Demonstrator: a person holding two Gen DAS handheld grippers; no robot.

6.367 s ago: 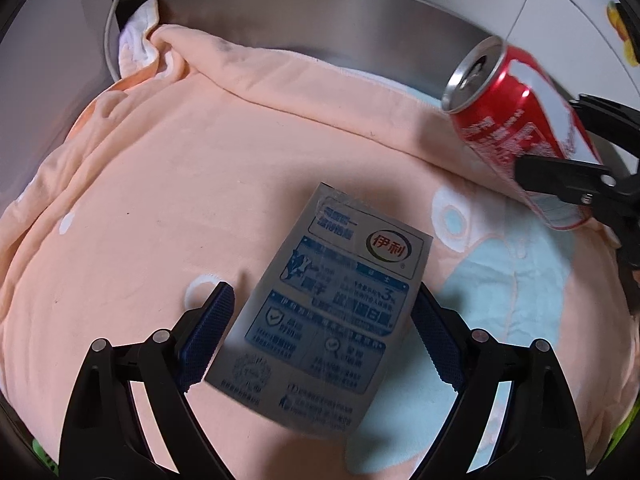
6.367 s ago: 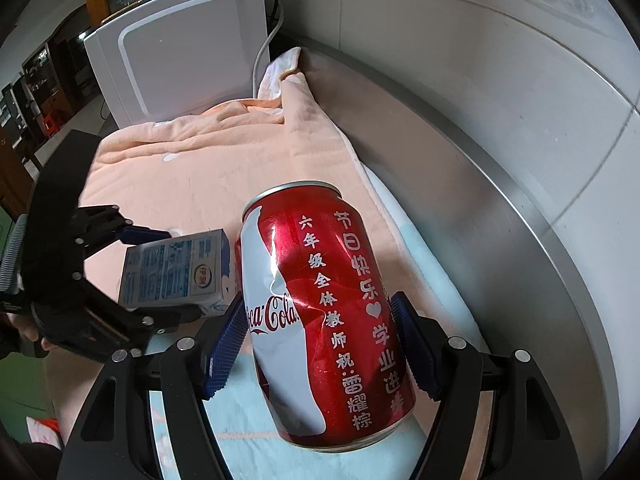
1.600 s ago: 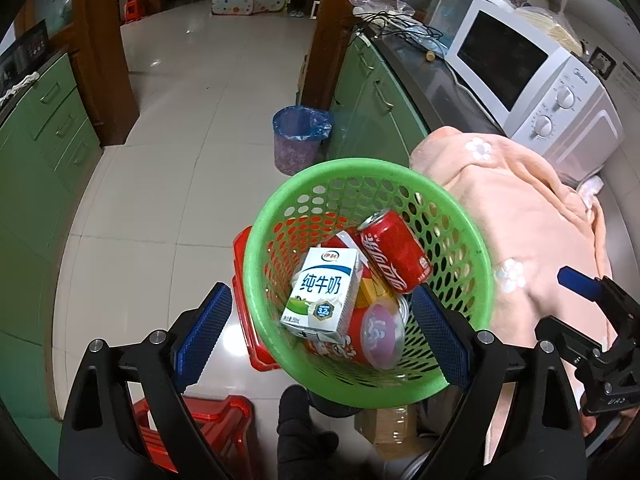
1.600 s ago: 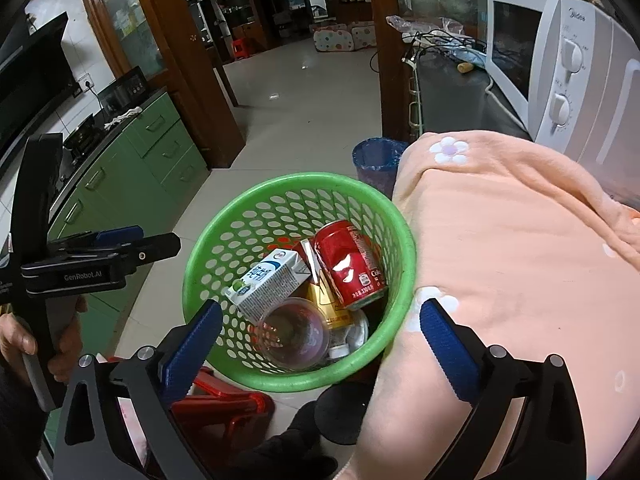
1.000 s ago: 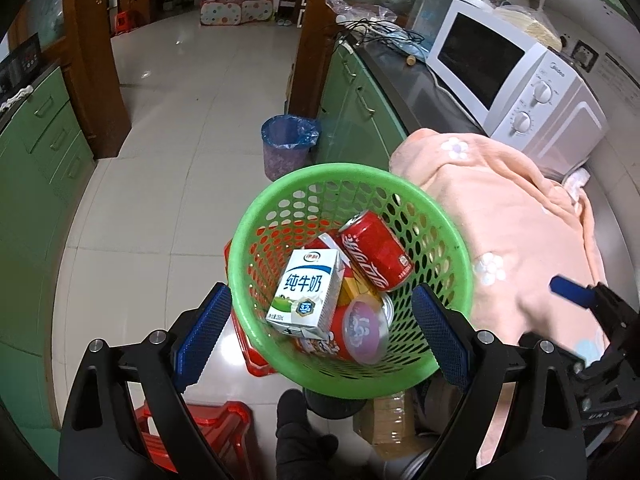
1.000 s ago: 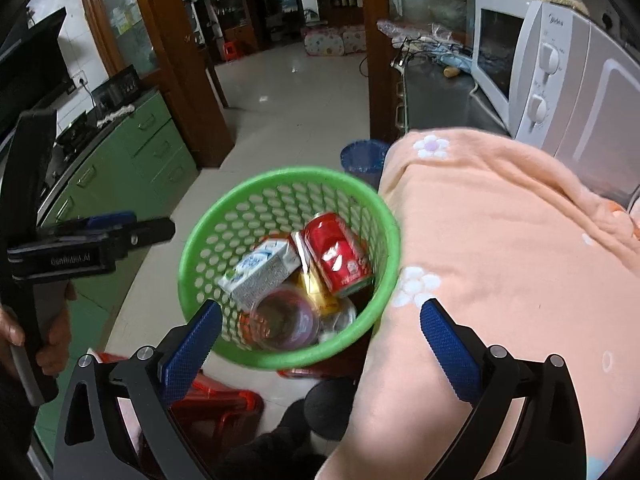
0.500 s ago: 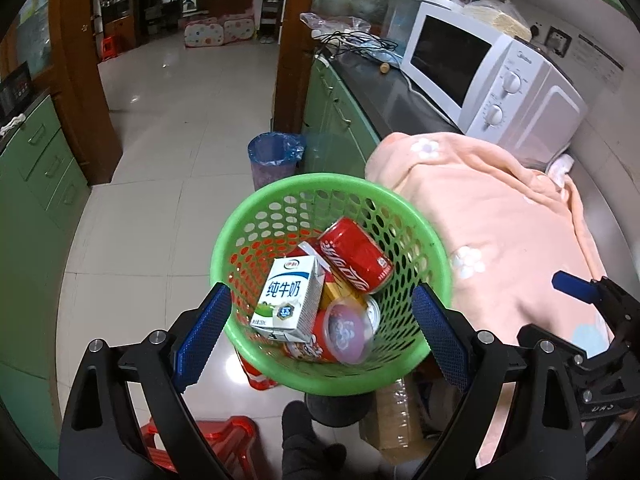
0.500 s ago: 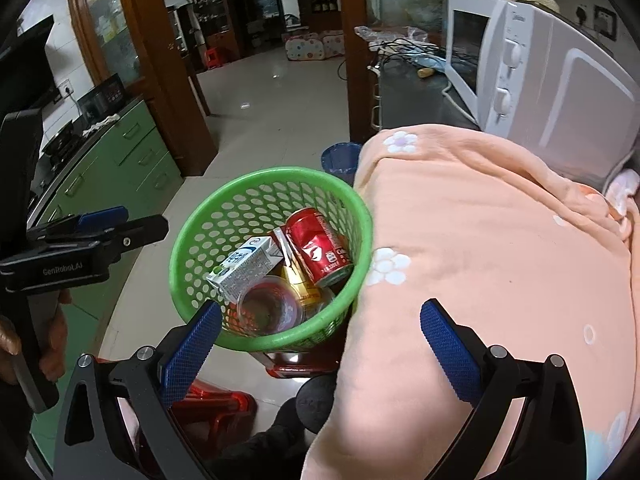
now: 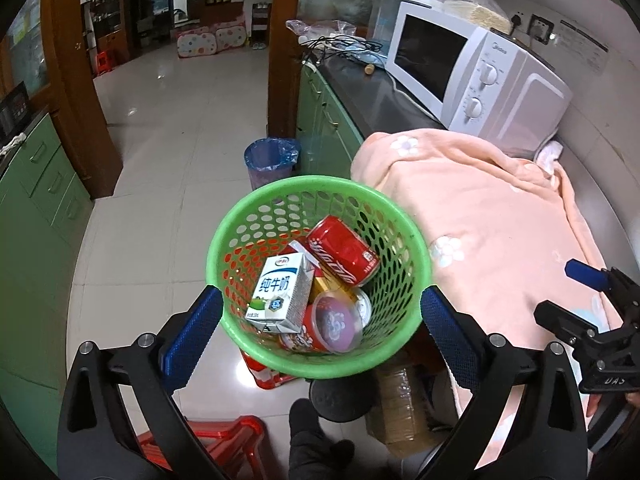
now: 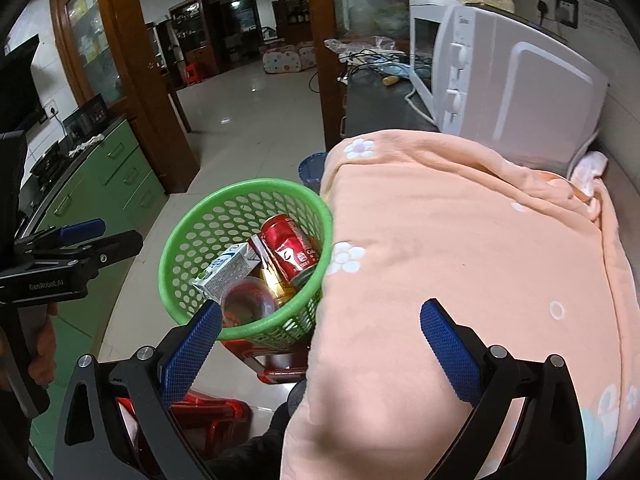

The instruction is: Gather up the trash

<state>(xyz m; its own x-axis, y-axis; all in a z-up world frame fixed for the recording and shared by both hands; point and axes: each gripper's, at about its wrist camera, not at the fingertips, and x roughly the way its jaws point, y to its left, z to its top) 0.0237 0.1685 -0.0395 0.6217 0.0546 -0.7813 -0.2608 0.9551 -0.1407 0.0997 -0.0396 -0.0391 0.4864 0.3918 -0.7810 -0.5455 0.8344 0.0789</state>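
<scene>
Since 6.4 s ago we have carried the can [image 9: 343, 251] and carton [image 9: 281, 285] off the blanket [image 9: 496, 216]; both now lie in the basket [image 9: 256, 205]. Over the last 1.6 s both cameras have pulled back, so the basket looks smaller and the microwave [image 9: 472, 80] shows in full.

Left gripper [image 9: 320, 330]: jaws wide, holding nothing, hovering above the basket, which sits between the two pads in view but well below them. Right gripper [image 10: 320, 340]: jaws wide, empty, over the blanket edge, with the basket just left of its left pad.

Basket stands beside the counter, touching the blanket's hanging edge. Contents: can across the top, carton leaning beside it, a clear lid [image 9: 335, 320], other cans beneath.

Handling, as we judge it: can and carton look empty, so light. The can wall is thin, slick and easily dented; grip across its middle. The carton is soft; grip its flat faces. No trash visible on the blanket; we judge collection near complete.
</scene>
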